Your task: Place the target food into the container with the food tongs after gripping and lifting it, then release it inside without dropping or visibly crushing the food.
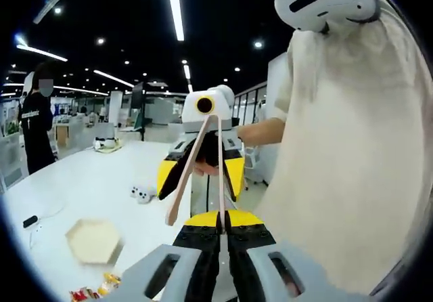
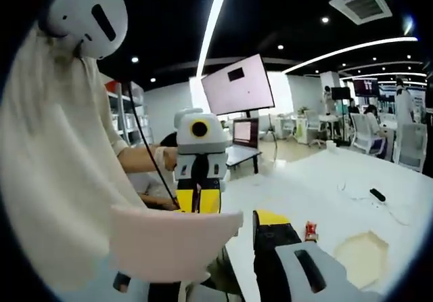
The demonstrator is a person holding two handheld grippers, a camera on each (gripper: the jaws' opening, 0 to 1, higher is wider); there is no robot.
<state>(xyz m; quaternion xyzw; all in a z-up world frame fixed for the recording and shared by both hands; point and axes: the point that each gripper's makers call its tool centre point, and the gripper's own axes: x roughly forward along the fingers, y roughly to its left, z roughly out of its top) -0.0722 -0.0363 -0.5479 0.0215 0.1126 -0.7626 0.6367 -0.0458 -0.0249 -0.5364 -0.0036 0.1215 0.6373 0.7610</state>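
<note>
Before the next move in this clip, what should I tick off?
1. Left tool closed on one arm of the food tongs: ok.
2. Right tool holding the tongs: cannot tell; a pale surface hides its jaws in the right gripper view.
3. Food between the tongs' tips: not ok; the free tip is bare and up in the air.
4. Hexagonal container on the white table, open and unblocked: ok.
5. Food pieces lying on the table beside the container: ok; kind cannot tell.
</note>
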